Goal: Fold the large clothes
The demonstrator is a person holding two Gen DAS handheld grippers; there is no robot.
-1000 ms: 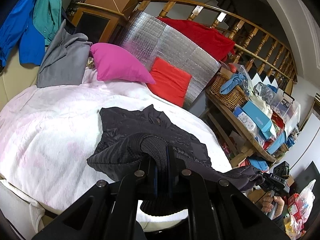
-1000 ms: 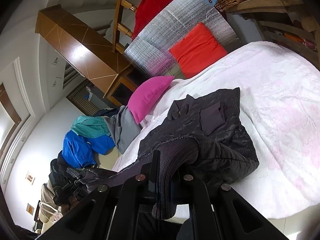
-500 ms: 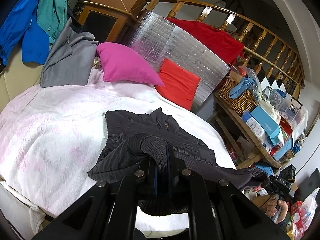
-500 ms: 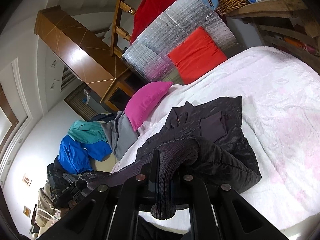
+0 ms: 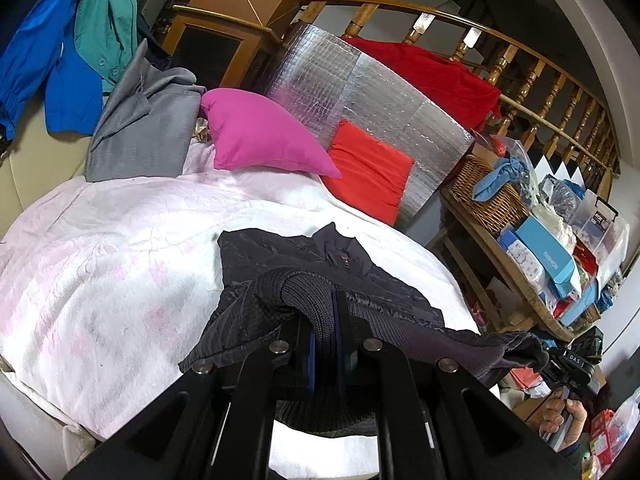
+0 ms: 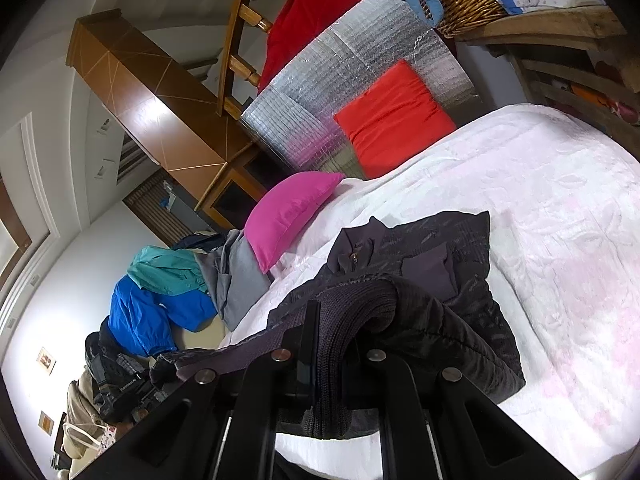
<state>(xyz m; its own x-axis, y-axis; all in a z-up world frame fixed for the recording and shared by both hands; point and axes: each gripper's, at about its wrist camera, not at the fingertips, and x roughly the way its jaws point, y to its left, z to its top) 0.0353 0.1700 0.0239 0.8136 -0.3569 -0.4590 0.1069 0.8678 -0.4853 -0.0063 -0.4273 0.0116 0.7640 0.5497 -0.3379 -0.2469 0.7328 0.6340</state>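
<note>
White letters "DAS" stand on the black body of the right gripper (image 5: 573,361) seen at the lower right of the left wrist view; a small dark label on the clear plastic storage box (image 5: 600,226) on the wooden shelf carries white print too small to read; white lettering runs along the light blue cardboard box (image 5: 546,250) but cannot be made out.
</note>
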